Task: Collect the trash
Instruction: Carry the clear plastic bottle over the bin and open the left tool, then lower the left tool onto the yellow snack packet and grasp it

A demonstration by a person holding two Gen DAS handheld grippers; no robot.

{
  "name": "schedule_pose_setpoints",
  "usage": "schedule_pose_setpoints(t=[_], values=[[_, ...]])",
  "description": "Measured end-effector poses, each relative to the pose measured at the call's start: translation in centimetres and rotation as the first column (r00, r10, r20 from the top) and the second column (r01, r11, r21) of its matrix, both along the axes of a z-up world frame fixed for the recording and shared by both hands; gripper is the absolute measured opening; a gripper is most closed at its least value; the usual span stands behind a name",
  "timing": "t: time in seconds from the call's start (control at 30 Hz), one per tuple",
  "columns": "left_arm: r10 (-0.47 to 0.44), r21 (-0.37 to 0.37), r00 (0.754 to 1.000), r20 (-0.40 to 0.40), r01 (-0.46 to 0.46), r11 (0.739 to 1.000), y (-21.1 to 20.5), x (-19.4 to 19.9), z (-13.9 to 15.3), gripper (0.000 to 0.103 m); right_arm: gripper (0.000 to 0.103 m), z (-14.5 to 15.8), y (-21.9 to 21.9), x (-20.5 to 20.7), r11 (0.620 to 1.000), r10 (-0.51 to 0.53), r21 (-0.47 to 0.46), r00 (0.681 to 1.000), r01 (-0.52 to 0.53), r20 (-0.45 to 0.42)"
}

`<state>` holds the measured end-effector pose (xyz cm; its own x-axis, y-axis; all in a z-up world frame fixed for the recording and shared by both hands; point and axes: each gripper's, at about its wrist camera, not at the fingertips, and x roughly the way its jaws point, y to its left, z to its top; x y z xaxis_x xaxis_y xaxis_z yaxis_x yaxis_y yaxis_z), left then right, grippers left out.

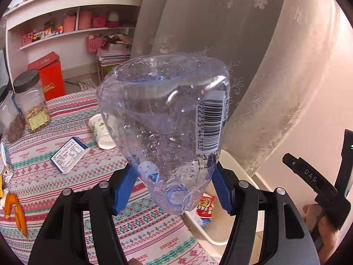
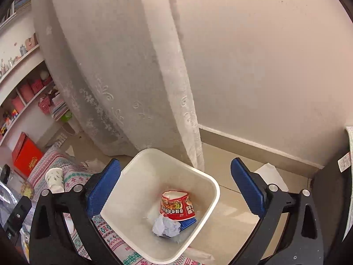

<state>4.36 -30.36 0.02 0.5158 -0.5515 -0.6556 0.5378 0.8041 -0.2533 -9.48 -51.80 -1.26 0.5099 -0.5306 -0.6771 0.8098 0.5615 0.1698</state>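
Note:
My left gripper (image 1: 174, 187) is shut on a clear crushed plastic bottle (image 1: 163, 123) with a barcode label, held up above the table edge. The white trash bin (image 2: 211, 185) stands on the floor beside the table. It holds a red noodle cup (image 2: 177, 205), a crumpled paper ball (image 2: 165, 227) and a blue scrap. My right gripper (image 2: 176, 190) is open and empty, hovering over the bin. A paper cup (image 1: 101, 132) and a blue-and-white carton (image 1: 68, 154) lie on the patterned tablecloth (image 1: 66, 198).
Two lidded jars (image 1: 30, 101) and a red box (image 1: 51, 77) stand at the table's far left. An orange toy (image 1: 15, 212) lies at the left edge. A lace curtain (image 2: 123, 77) hangs behind the bin. Shelves (image 1: 66, 28) line the far wall.

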Motion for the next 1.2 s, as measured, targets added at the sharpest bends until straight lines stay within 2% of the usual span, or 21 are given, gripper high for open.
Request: schedule_pose_setpoints(t=[0.2, 0.37, 0.47, 0.57, 0.67, 0.83, 1.03, 1.2], values=[[-0.087, -0.014, 0.996, -0.023, 0.087, 0.996, -5.8, -1.0, -0.3, 0.064, 0.096, 1.1, -2.1, -2.8, 0.994, -0.113, 0.019, 0.991, 0.112, 0.069], [-0.159, -0.015, 0.986, -0.058, 0.158, 0.987, -9.3, -2.1, -1.1, 0.065, 0.096, 1.4, -2.9, -3.7, 0.986, -0.164, 0.024, 0.982, 0.163, 0.097], [-0.182, -0.009, 0.981, -0.064, 0.181, 0.983, -9.9, -2.7, -0.9, 0.082, 0.096, 1.6, -2.8, -3.8, 0.985, -0.174, 0.016, 0.979, 0.174, 0.103], [-0.178, 0.011, 0.983, -0.033, 0.179, 0.984, -9.4, -3.3, -0.4, 0.085, 0.096, 1.7, -2.7, -3.8, 0.984, -0.176, 0.023, 0.977, 0.174, 0.117], [-0.134, 0.067, 0.991, 0.013, 0.132, 0.989, -7.7, -2.9, 0.0, 0.086, 0.096, 1.8, -2.2, -3.7, 0.987, -0.163, 0.025, 0.979, 0.161, 0.121], [-0.006, 0.141, 0.994, 0.107, -0.009, 0.990, -2.9, -1.7, 0.8, 0.090, 0.096, 1.9, 0.6, -1.5, 0.995, -0.097, -0.006, 0.990, 0.098, 0.105], [0.181, 0.180, 0.962, 0.206, -0.219, 0.959, 4.5, -0.1, 1.7, 0.092, 0.096, 1.5, 6.4, 3.3, 0.997, 0.058, -0.062, 0.997, -0.055, 0.052], [0.294, 0.201, 0.929, 0.225, -0.340, 0.919, 11.0, 1.3, 1.8, 0.094, 0.096, 1.2, 13.0, 7.0, 0.966, 0.224, -0.133, 0.974, -0.222, 0.001]])
